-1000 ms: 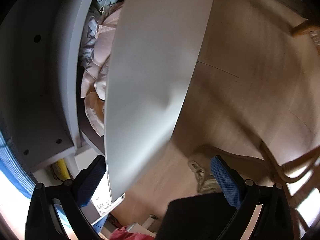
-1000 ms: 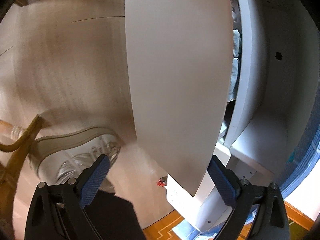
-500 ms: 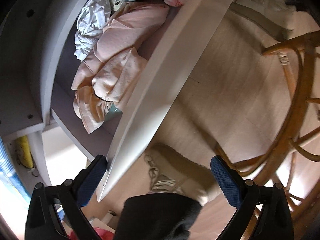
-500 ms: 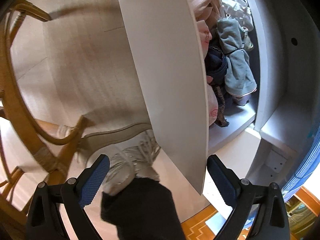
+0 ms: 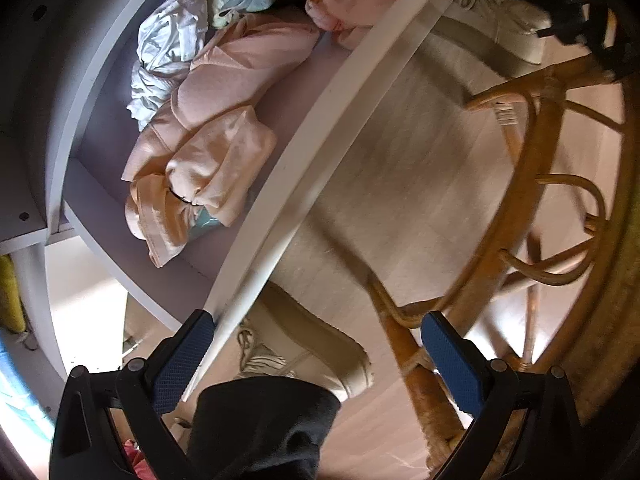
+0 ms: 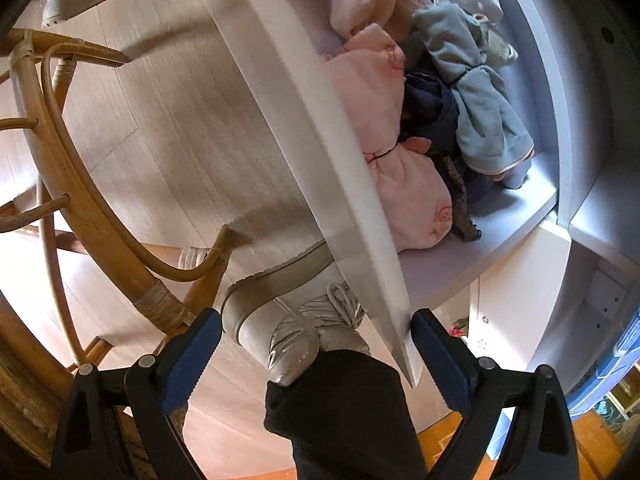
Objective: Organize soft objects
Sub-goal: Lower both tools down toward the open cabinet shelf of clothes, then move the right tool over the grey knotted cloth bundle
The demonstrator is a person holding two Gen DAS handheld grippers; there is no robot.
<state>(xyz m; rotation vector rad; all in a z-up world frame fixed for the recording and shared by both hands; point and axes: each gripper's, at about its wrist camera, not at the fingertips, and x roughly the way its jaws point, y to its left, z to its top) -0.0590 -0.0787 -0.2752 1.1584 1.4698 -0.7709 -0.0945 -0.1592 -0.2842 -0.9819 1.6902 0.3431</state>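
A white drawer is pulled out; its front panel (image 5: 320, 132) crosses the left wrist view and also shows in the right wrist view (image 6: 320, 132). Inside lie soft clothes: a peach garment (image 5: 216, 160), a white one (image 5: 168, 52), a pink bundle (image 6: 396, 176), a grey-blue garment (image 6: 480, 112) and dark fabric (image 6: 428, 108). My left gripper (image 5: 316, 356) is open and empty, its left fingertip against the panel's near end. My right gripper (image 6: 316, 344) is open and empty, its right fingertip touching the panel's corner.
A rattan chair (image 5: 532, 184) stands on the wood floor close behind, also in the right wrist view (image 6: 80, 184). The person's beige shoes (image 5: 320, 344) (image 6: 288, 336) and dark trouser leg (image 6: 344, 412) are below the grippers. The white cabinet frame (image 6: 560, 80) surrounds the drawer.
The drawer has slid out toward me, baring the clothes inside. Both grippers have tilted and pulled back with the front panel; the chair has come into view.
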